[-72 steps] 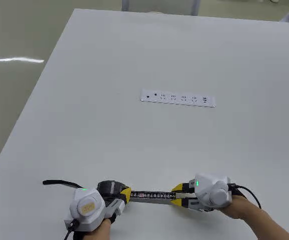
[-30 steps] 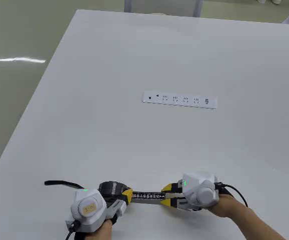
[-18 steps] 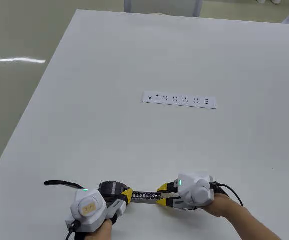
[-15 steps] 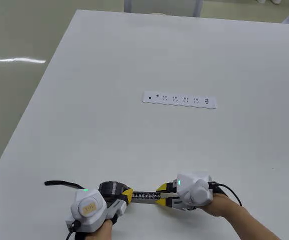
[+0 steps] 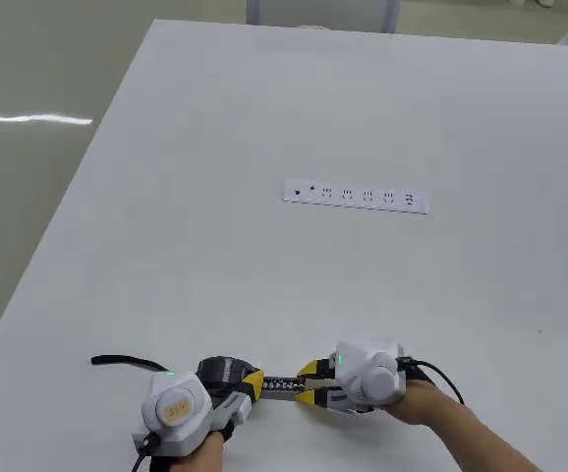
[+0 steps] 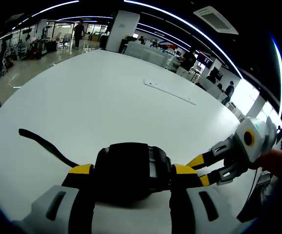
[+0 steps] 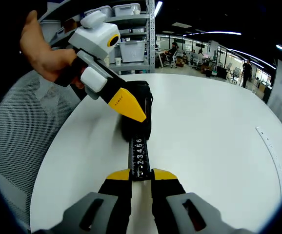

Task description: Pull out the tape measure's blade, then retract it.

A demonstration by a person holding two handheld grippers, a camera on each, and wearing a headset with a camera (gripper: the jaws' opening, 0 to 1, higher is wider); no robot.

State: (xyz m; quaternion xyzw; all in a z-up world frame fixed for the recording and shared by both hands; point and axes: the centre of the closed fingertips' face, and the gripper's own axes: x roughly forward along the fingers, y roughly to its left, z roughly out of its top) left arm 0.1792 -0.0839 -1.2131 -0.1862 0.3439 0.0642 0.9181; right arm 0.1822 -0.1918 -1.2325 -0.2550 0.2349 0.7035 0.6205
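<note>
A black tape measure case point(image 5: 223, 373) point(image 6: 131, 168) point(image 7: 137, 105) rests on the white table point(image 5: 294, 108) near its front edge. My left gripper point(image 5: 247, 384) point(image 6: 131, 170) is shut on the case from both sides. A short length of blade point(image 5: 279, 383) point(image 7: 139, 153) with printed numbers runs from the case to the right. My right gripper point(image 5: 309, 383) point(image 7: 141, 174) is shut on the blade's end, close to the case. The case's black wrist strap point(image 5: 122, 361) point(image 6: 43, 144) trails off to the left.
A white power strip point(image 5: 356, 196) point(image 6: 170, 91) lies flat in the middle of the table. The table's left edge point(image 5: 63, 211) drops to a green floor. In the right gripper view a mesh chair back point(image 7: 19, 161) stands beside the table.
My right gripper has moved left toward the case with the blade's end in it, so the exposed blade is much shorter. The left gripper and the case have stayed put.
</note>
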